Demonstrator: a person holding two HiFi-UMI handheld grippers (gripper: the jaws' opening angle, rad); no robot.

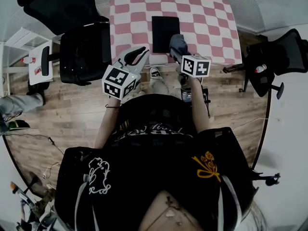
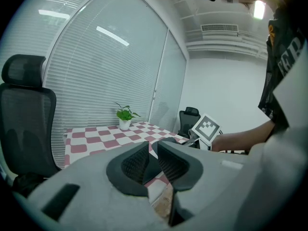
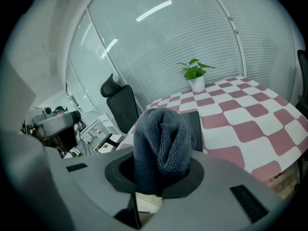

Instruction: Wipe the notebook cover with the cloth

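Observation:
A black notebook (image 1: 164,31) lies flat on the pink-and-white checkered table (image 1: 211,18), close to its near edge. My right gripper (image 1: 176,50) is shut on a folded grey-blue cloth (image 1: 178,42) that hangs over the notebook's near right corner. In the right gripper view the cloth (image 3: 161,146) fills the jaws and the notebook (image 3: 196,123) shows just behind it. My left gripper (image 1: 138,53) hovers at the table's near edge, left of the notebook. Its jaws stand slightly apart with nothing between them (image 2: 152,154).
A potted plant (image 3: 195,76) stands at the table's far end. A black office chair (image 1: 85,52) is left of the table. Another chair (image 1: 276,57) stands to the right. A white side shelf (image 1: 36,61) sits at far left on the wooden floor.

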